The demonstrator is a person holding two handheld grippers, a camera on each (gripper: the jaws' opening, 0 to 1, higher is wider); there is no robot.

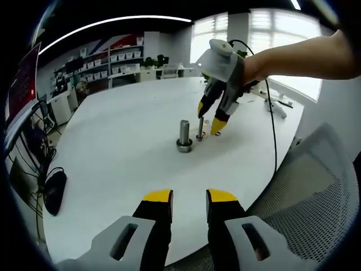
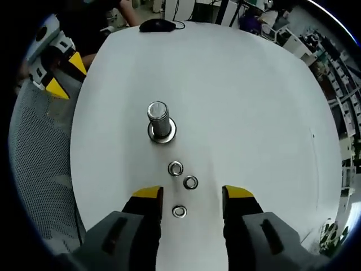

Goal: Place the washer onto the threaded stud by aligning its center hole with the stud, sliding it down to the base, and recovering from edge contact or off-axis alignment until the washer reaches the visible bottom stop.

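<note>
A thick threaded stud (image 1: 184, 135) (image 2: 159, 121) stands upright on the white round table (image 1: 124, 141) (image 2: 242, 113), with a flange at its base. Three small metal washers lie beside it: one (image 2: 175, 168) nearest the stud, one (image 2: 190, 182) a little further off, and one (image 2: 179, 212) between my right gripper's jaws. My right gripper (image 2: 192, 195) (image 1: 210, 116) is open and hovers just above them, pointing down at the table. In the left gripper view a thin upright piece (image 1: 200, 129) shows under it. My left gripper (image 1: 189, 197) (image 2: 56, 73) is open and holds nothing, near the table's edge.
A black mouse (image 1: 54, 192) (image 2: 158, 24) lies at the table's rim. A grey mesh chair (image 1: 316, 186) (image 2: 39, 158) stands by the edge close to my left gripper. A black cable (image 1: 273, 130) runs across the table behind the right gripper. Shelves line the far wall.
</note>
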